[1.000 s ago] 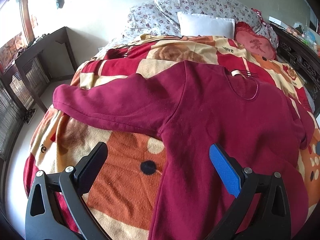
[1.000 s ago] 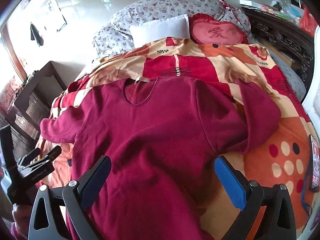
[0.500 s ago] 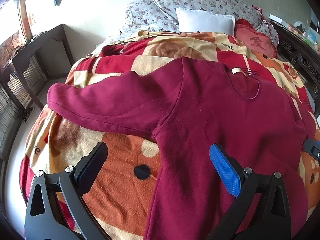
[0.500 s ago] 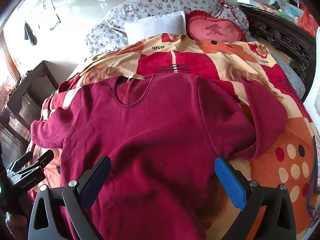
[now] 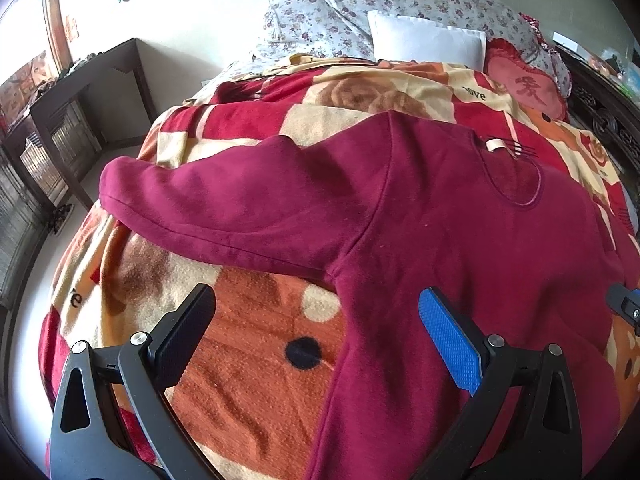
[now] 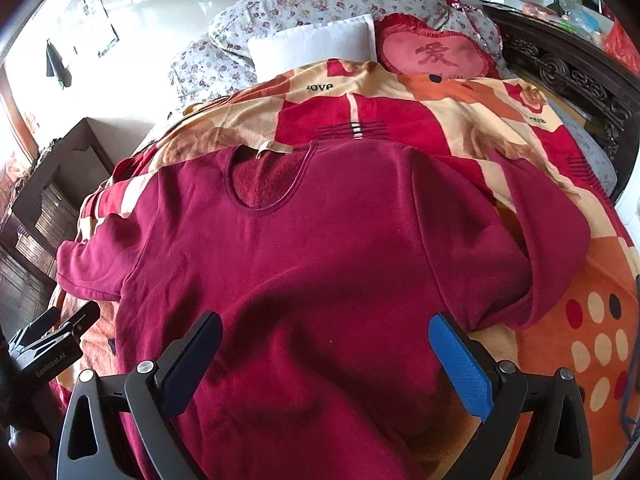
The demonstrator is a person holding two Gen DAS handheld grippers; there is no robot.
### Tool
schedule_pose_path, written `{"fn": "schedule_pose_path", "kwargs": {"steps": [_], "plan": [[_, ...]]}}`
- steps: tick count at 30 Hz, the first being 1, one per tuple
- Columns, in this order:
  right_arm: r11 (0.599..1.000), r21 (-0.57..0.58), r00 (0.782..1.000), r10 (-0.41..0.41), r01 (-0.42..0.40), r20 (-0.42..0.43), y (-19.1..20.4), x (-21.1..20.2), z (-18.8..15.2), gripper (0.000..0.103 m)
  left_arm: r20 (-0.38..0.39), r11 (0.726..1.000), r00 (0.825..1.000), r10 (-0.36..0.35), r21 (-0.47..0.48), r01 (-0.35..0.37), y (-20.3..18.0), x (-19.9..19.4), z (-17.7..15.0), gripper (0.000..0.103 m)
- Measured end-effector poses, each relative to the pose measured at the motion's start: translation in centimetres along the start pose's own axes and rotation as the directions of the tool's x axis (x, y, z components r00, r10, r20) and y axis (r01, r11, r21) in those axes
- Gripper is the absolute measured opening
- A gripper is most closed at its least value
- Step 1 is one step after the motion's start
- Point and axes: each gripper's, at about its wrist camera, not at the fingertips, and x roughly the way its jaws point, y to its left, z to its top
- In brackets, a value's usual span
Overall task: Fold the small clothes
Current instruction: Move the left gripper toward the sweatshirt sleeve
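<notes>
Both claws stand wide apart and grip nothing: the left claw (image 5: 316,334) hovers over the bed with its black finger above the orange blanket (image 5: 248,364) and its blue finger above the body of the dark red sweatshirt (image 5: 460,232), while the right claw (image 6: 326,354) hangs over the lower middle of the same garment, both of its fingers above red cloth. Seen from the right wrist view, the sweatshirt (image 6: 320,264) lies spread flat, front up, on the patterned blanket (image 6: 592,344), its round neckline (image 6: 266,184) toward the pillows. One sleeve (image 5: 224,208) stretches out straight toward the edge of the bed on the left side; the other sleeve (image 6: 548,240) is bent back at the right side, its end lying on the blanket. At the head of the bed a white pillow (image 6: 316,46) leans against flowered pillows (image 6: 304,4), with a red heart-shaped cushion (image 6: 436,56) just beside it. A dark wooden side table (image 5: 80,92) stands by the wall left of the bed, and a carved dark headboard or frame (image 6: 572,76) runs along the right. Part of the left claw's body (image 6: 48,344) shows at the lower left edge of the right wrist view.
</notes>
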Motion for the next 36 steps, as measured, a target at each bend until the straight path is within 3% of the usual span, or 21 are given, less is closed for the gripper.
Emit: {"fn": "schedule_pose_path", "kwargs": {"steps": [36], "plan": [[0.998, -0.054, 0.999, 0.028, -0.03, -0.038, 3.7, 1.7, 0.3, 0.102, -0.022, 0.99, 0.996, 0.088, -0.106, -0.09, 6.3, 0.2, 1.0, 0.102]]}}
